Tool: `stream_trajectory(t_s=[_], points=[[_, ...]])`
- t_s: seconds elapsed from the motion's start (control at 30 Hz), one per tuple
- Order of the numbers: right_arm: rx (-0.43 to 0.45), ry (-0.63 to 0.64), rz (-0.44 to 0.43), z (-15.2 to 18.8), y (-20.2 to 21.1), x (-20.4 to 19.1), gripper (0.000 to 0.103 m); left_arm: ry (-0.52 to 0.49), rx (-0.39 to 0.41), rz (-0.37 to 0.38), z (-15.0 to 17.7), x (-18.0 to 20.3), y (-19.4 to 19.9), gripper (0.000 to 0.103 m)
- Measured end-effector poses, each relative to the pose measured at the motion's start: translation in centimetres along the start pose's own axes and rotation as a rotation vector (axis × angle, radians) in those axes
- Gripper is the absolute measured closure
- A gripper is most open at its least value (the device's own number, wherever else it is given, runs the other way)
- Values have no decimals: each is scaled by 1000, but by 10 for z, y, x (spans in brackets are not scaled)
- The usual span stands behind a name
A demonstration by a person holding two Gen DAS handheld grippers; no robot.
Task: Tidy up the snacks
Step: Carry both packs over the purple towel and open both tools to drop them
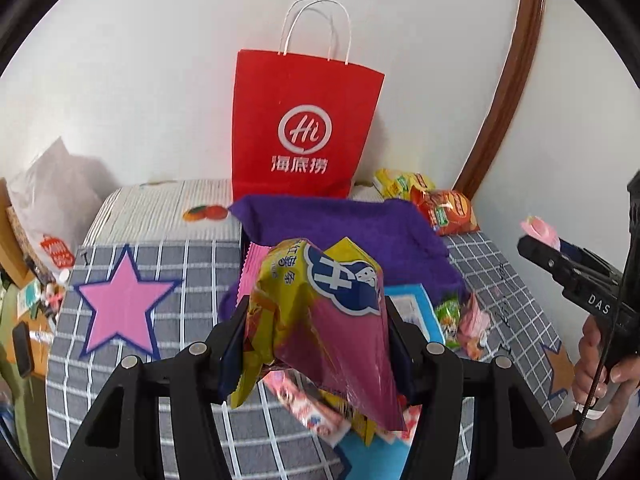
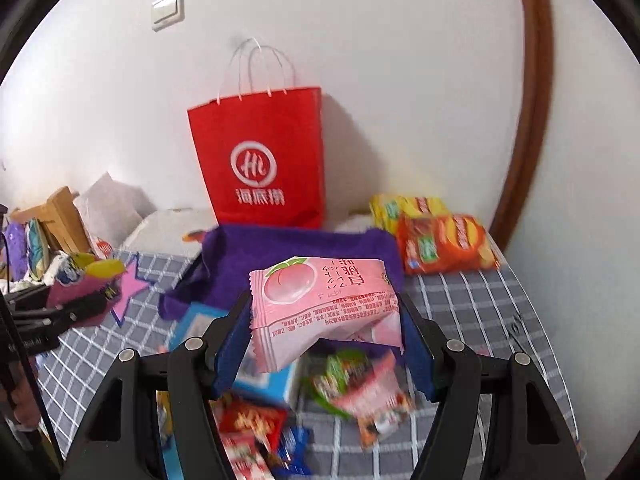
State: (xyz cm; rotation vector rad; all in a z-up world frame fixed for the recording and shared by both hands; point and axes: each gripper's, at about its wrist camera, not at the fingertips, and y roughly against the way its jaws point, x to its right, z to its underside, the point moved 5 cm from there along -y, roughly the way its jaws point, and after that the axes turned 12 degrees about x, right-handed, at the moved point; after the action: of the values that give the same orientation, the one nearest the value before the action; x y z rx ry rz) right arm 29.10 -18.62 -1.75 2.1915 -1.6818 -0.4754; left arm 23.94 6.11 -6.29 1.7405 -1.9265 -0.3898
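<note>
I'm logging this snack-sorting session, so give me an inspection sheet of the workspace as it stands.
Surface: checked cloth, purple towel on it.
Job's things: yellow-magenta bag in left tongs; pink peach packet in right tongs; red paper bag upright at wall.
Clutter: loose snacks below; orange chip bag behind.
Grippers: both shut on packets.
Cables: black cable by right hand.
Surroundings: white wall, light switch.

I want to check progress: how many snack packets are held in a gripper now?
2. The yellow-magenta packet is in the left gripper; the pink peach packet is in the right gripper. Other packets lie on the table.
</note>
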Motion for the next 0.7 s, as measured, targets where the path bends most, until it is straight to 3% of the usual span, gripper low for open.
stream_trajectory(t_s=[0.43, 0.57, 0.7], points=[[53, 47, -56, -75, -79, -27, 35, 6, 37, -19, -66, -11, -54, 46], [52, 43, -70, -83, -105, -26, 35, 4, 33, -12, -77, -9, -76, 46], [20, 25, -89, -69, -136, -18, 35, 37, 13, 14, -80, -8, -106, 46]])
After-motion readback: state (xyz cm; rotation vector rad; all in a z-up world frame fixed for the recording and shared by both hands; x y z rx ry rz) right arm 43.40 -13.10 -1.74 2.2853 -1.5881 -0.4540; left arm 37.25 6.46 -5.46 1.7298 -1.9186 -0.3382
